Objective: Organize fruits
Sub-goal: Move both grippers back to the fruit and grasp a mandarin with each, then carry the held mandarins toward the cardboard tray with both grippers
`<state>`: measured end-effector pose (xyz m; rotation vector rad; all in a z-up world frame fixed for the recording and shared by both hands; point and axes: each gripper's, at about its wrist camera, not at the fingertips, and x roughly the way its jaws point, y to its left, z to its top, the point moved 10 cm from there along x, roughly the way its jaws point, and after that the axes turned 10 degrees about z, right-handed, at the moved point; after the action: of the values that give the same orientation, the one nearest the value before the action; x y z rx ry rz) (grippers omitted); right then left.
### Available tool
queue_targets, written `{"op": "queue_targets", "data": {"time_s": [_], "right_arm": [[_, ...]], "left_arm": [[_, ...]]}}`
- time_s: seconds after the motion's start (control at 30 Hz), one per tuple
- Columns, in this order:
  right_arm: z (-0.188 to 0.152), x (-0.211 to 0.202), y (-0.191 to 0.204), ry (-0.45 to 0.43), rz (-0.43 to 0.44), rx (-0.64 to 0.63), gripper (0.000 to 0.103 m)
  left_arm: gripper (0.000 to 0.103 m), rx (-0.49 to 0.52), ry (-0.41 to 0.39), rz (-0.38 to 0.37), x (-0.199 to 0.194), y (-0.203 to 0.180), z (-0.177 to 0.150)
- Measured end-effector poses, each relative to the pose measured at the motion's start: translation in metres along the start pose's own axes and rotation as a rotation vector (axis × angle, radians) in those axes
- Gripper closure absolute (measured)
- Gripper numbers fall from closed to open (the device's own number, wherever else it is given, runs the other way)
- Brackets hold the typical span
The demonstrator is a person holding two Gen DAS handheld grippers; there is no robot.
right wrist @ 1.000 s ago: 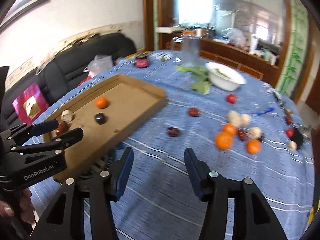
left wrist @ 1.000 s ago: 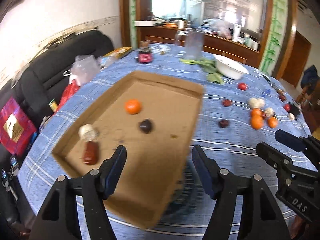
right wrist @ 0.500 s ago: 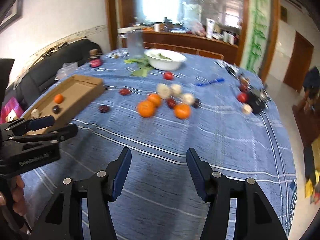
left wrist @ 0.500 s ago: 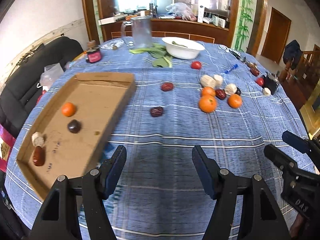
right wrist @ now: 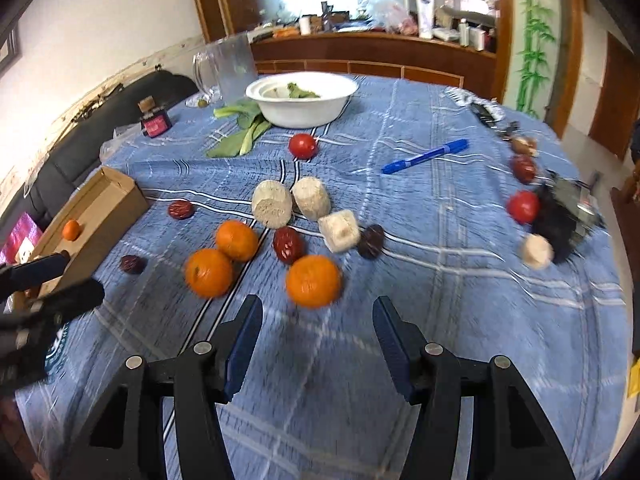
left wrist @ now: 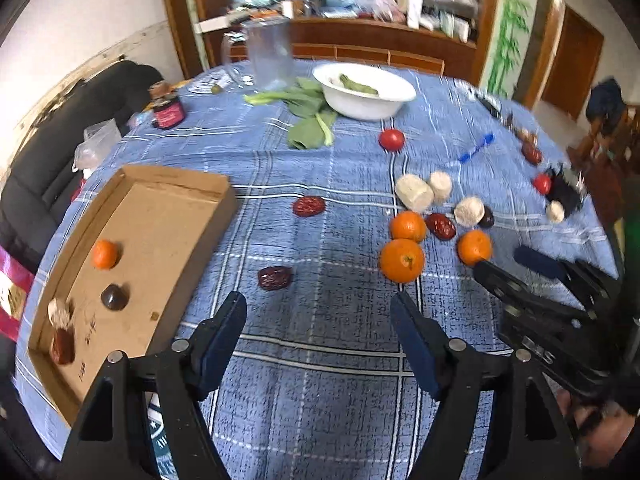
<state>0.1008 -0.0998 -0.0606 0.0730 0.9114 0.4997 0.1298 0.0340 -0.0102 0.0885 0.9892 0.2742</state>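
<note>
The left gripper (left wrist: 318, 320) hangs at the bottom centre of its view over bare blue plaid tablecloth (left wrist: 320, 400); its jaws have just been opening and stand wide with nothing between them. The right gripper (right wrist: 316, 326) sits at the bottom centre of its own view, jaws moderately apart and empty, just below an orange (right wrist: 314, 280). Two more oranges (right wrist: 208, 272) lie touching at centre left, with a red date (right wrist: 288, 243) and pale cut chunks (right wrist: 272, 204) beside them. At left, the cardboard tray (left wrist: 192, 184) holds a small orange (left wrist: 105, 254), a dark fruit (left wrist: 115, 297) and a date (left wrist: 62, 346). A white bowl (right wrist: 302, 114) stands at upper centre.
</note>
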Motion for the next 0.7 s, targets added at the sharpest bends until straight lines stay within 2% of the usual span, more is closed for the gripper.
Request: {"op": "queue_targets", "data": {"time_s": [0.13,0.17,0.2,0.23,0.3,0.53,0.57,0.63,0.7], "right_arm": [[0.000,0.027,-0.006,0.062,-0.012,0.008,0.042],[0.003,0.028,-0.006,0.046,-0.011,-0.001,0.043],[0.004,0.028,-0.006,0.035,-0.004,-0.014,0.050],[0.005,0.029,-0.006,0.038,0.004,-0.018,0.069],[0.004,0.025,-0.008,0.038,0.017,-0.009,0.069],[-0.006,-0.007,-0.026,0.010,-0.022,0.016,0.068],[-0.009,-0.011,-0.028,0.009,-0.023,0.028,0.068],[-0.013,-0.020,-0.031,-0.002,-0.021,0.042,0.068],[-0.017,-0.029,-0.032,-0.015,-0.027,0.049,0.068]], "left_arm": [[0.030,0.043,0.012,0.005,0.012,-0.011,0.001],[0.030,0.043,0.016,-0.001,0.016,-0.014,0.002],[0.030,0.047,0.026,-0.011,0.021,-0.018,0.002],[0.030,0.052,0.037,-0.017,0.026,-0.023,0.003],[0.030,0.064,0.047,-0.027,0.035,-0.032,0.005],[0.030,0.065,0.111,-0.079,0.072,-0.064,0.006],[0.035,0.053,0.078,-0.076,0.070,-0.064,0.010],[0.056,0.061,0.048,-0.075,0.069,-0.067,0.014],[0.070,0.065,0.036,-0.096,0.065,-0.069,0.016]]}}
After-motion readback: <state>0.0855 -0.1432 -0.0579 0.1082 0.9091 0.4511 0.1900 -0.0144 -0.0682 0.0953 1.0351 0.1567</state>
